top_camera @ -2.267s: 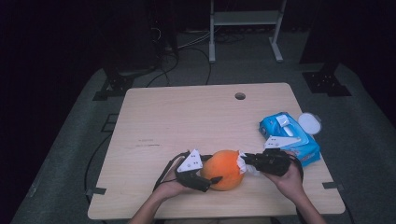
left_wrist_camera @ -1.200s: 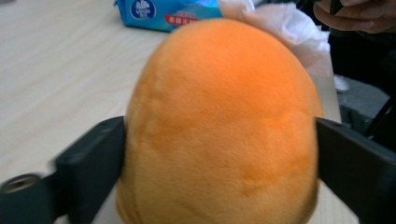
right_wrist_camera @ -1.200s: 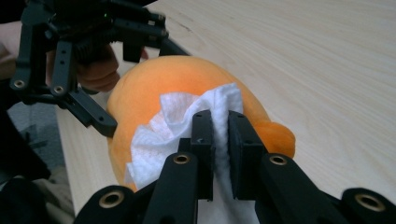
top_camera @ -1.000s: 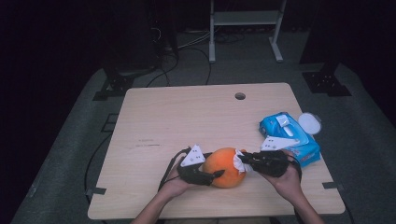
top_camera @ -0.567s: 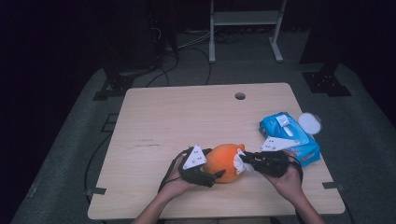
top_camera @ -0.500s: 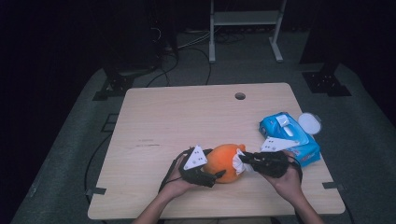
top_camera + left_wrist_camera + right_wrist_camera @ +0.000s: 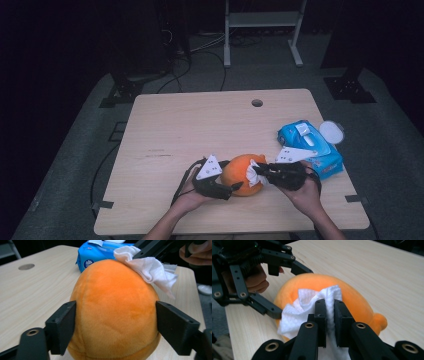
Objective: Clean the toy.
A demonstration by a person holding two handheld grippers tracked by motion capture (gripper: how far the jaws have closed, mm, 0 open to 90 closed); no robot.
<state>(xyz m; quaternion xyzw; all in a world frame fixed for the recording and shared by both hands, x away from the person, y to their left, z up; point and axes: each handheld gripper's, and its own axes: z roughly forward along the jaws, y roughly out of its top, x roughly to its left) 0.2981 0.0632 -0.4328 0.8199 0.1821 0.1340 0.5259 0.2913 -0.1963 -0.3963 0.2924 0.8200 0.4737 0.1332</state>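
Dim room here, light falling mostly on the pale wooden table, a round hole near its far edge. Grey floor around it, black cables trailing, a white metal stand behind.

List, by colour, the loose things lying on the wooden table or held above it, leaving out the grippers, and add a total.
Orange: 1, the round orange plush toy
White: 1, the crumpled white wipe
Blue: 1, the blue plastic pack of wipes
Total: 3
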